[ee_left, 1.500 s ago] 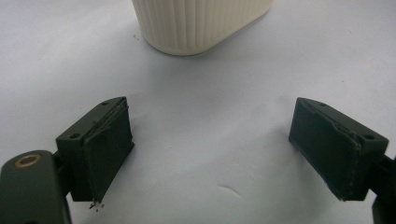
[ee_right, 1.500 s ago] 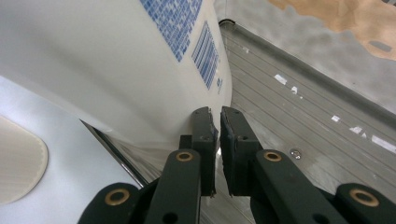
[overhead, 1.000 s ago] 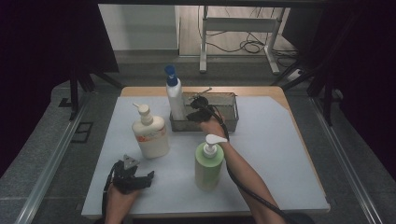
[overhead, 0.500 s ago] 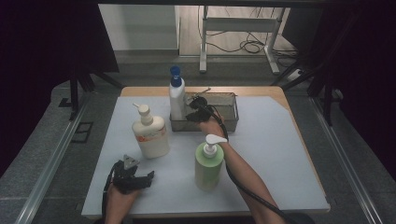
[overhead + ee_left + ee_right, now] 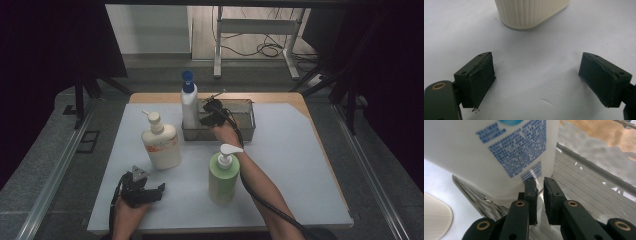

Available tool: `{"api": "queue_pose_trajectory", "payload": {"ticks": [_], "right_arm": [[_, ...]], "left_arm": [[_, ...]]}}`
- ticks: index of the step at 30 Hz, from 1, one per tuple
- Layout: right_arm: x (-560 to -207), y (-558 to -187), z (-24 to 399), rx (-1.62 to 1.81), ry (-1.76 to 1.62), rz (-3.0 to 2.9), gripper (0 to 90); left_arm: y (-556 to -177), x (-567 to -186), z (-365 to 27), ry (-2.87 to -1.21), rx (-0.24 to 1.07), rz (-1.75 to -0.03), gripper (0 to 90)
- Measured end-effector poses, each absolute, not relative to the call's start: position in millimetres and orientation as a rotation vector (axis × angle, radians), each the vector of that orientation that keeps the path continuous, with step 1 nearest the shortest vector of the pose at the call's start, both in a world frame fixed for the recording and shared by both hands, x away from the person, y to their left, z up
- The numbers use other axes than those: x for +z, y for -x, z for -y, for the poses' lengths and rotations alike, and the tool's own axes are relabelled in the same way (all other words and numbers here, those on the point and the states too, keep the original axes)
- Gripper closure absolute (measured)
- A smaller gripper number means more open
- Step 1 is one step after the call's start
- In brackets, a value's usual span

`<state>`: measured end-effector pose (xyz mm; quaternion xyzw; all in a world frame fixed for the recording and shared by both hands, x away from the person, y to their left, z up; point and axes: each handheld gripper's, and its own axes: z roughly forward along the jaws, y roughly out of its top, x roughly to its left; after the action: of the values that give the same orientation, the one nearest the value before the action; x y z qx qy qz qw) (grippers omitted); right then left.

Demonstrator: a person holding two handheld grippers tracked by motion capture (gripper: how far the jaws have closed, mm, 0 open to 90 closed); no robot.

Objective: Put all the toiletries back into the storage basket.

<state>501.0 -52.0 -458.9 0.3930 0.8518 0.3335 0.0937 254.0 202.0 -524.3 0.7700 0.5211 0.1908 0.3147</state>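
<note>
— What's under you?

— A pale mat on the table [image 5: 300, 165], dark room behind. My right gripper [image 5: 207, 116] sits upper centre of the high view, inside the metal tray [image 5: 247, 131], jaws nearly together on nothing, just beside the white bottle with the blue cap [image 5: 189, 107].

— How would it handle?

— Tall, smooth, likely slippery and top-heavy; I'd clamp low on the body. My left gripper [image 5: 536, 82] rests spread wide, empty.
</note>
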Motion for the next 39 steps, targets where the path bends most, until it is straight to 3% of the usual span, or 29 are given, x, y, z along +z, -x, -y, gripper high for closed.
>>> {"api": "queue_pose_trajectory", "payload": {"ticks": [11, 20, 30, 39], "right_arm": [[-461.2, -502.8, 51.7, 0.998, -1.191, -2.533, 82.8], [-461.2, -501.5, 54.3, 0.999, -1.185, -2.523, 76.2], [-445.2, -491.6, 70.7, 1.059, -1.141, -2.47, 53.7], [-432.3, -483.0, 86.3, 1.101, -1.096, -2.443, 43.2]], "left_arm": [[-254.1, -524.3, -202.0, -2.03, 0.503, -1.373, 12.7], [-254.0, -524.3, -202.0, -2.029, 0.502, -1.373, 12.7], [-253.9, -524.4, -202.0, -2.03, 0.504, -1.373, 12.7], [-253.9, -524.3, -202.1, -2.031, 0.503, -1.372, 12.7]]}}
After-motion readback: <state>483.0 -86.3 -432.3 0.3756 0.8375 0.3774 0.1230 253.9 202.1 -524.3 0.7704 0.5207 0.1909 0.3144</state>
